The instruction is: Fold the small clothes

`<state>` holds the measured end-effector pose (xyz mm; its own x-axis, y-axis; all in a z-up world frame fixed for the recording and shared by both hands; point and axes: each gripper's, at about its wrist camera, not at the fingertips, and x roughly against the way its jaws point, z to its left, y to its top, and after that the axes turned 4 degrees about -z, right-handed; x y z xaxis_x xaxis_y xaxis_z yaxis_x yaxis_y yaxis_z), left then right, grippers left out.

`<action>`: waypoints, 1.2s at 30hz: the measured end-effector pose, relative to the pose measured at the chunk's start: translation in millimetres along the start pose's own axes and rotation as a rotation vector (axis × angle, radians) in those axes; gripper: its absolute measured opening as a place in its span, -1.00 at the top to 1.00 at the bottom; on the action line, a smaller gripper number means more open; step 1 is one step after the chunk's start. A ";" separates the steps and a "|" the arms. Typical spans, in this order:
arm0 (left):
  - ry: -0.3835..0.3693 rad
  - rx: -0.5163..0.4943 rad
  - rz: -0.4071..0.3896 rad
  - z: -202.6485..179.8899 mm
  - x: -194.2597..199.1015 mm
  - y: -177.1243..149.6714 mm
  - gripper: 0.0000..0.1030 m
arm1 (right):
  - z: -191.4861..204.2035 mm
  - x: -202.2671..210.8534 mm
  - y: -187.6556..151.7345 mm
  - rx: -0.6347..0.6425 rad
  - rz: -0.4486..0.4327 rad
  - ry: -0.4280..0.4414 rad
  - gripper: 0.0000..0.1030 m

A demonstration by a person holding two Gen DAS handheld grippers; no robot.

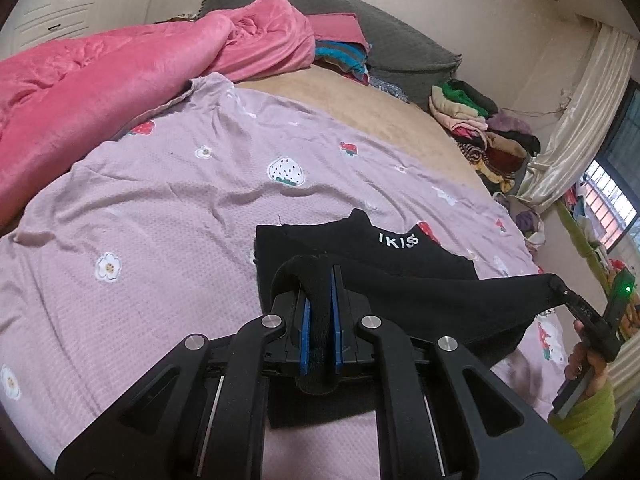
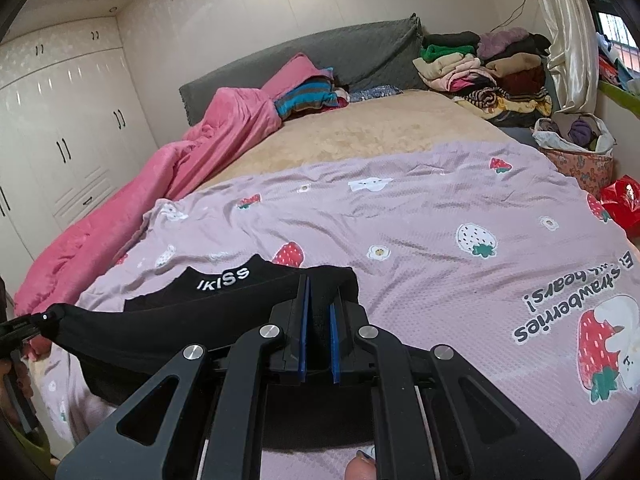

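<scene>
Over lilac sheet (image 1: 160,208), both grippers (image 1: 319,320) (image 2: 319,332) pinch black garment (image 1: 400,280) taut btwn them.

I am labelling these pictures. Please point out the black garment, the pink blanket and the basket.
black garment (image 1: 400,256), left wrist view, flat part below its white lettering
pink blanket (image 1: 100,92), left wrist view, middle
basket (image 2: 576,162), right wrist view, patterned wall

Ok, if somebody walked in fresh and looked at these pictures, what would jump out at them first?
Probably the black garment stretched in the air between the left gripper and the right gripper, each shut on one end of it, low over the lilac strawberry sheet. After that, the pink blanket bunched along the bed's left side, and the clothes pile by the headboard.
</scene>
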<state>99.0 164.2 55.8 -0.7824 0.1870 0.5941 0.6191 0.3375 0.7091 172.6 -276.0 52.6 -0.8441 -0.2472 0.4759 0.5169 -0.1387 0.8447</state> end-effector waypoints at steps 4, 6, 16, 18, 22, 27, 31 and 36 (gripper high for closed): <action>0.011 -0.008 0.013 1.2 -11.2 0.6 0.96 | -0.5 -13.8 -2.6 0.005 0.025 -0.012 0.85; 0.015 -0.011 0.018 1.8 -16.9 1.0 0.96 | -1.4 -21.5 -4.3 0.007 0.038 -0.022 0.85; 0.046 -0.019 0.043 8.7 -42.6 -2.4 0.96 | -2.5 -55.6 -10.2 0.014 0.085 -0.063 0.85; 0.050 -0.014 0.048 11.8 -47.1 -3.3 0.96 | -3.0 -62.0 -11.4 0.017 0.094 -0.071 0.85; 0.055 -0.009 0.053 15.0 -53.1 -4.7 0.95 | -2.2 -70.5 -14.7 0.030 0.106 -0.094 0.83; 0.060 -0.023 0.058 12.8 -54.5 -5.7 0.91 | 1.9 -72.7 -17.4 0.048 0.097 -0.104 0.74; 0.058 -0.025 0.053 11.3 -53.2 -5.9 0.85 | 2.7 -69.4 -17.0 0.047 0.082 -0.108 0.23; 0.066 -0.026 0.047 11.4 -50.6 -6.7 0.71 | 5.8 -59.8 -14.2 0.063 0.052 -0.115 -0.09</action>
<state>133.7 162.9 16.7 -0.7470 0.1403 0.6498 0.6569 0.3056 0.6892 214.9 -253.6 13.6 -0.8288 -0.1406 0.5416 0.5538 -0.0676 0.8299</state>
